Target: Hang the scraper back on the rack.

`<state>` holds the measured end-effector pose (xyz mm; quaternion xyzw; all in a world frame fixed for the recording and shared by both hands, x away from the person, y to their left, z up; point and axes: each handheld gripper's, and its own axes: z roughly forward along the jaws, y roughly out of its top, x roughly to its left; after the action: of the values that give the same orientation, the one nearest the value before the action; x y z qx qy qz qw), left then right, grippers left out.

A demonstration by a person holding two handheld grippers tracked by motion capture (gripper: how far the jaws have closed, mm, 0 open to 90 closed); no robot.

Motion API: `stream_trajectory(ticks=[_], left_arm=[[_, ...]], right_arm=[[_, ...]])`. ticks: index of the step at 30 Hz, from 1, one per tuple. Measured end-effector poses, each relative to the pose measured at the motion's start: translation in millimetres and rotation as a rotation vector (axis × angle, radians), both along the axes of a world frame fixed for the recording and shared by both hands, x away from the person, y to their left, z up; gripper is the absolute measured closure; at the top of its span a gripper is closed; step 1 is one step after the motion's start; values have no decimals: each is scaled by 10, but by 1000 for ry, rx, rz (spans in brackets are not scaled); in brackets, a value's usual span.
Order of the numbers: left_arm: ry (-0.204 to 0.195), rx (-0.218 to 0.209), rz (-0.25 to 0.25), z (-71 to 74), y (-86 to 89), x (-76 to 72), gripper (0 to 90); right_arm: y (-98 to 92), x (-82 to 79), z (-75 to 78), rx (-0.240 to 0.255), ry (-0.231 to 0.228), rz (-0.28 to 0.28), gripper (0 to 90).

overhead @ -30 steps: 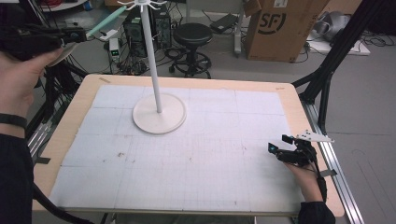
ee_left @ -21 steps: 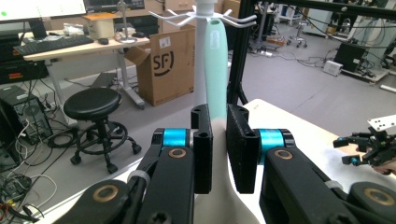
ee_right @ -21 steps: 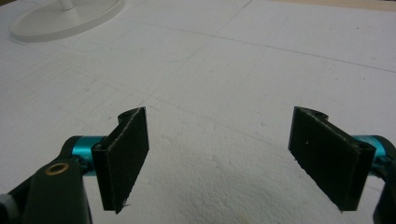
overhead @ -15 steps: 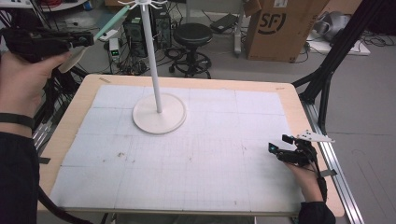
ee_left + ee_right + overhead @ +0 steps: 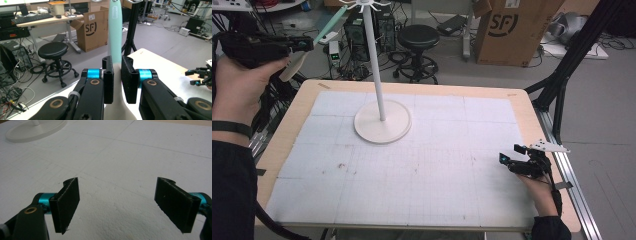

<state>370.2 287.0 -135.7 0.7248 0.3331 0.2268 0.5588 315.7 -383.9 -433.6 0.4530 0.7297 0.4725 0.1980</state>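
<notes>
The stand is sitting on the worktop, toward its far left. The left claw is hovering off the worktop's far-left corner, gripping a spatula. The right claw is resting at the near right, well apart.

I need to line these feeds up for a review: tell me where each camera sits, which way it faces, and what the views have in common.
High view: fixed above the person's side, looking forward and down on the table; both forearms enter from below, left gripper raised, right gripper low.
Left gripper view: rides the left gripper, facing out over the room; its jaws clamp a mint-green utensil.
Right gripper view: rides the right gripper, facing low across the table; jaws apart.
Shared: the white stand base shows in the high and right gripper views.
</notes>
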Motion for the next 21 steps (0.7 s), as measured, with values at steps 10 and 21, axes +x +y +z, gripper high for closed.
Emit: stream_trajectory(ticks=[10,21], left_arm=[[-9,22,14,-121,-72,11,620],[-65,43,-70,-807,-51,-284,273]], right_arm=[[-11,0,-1,0,-4,3,198],[-7,-1,0,-4,-4,4,198]])
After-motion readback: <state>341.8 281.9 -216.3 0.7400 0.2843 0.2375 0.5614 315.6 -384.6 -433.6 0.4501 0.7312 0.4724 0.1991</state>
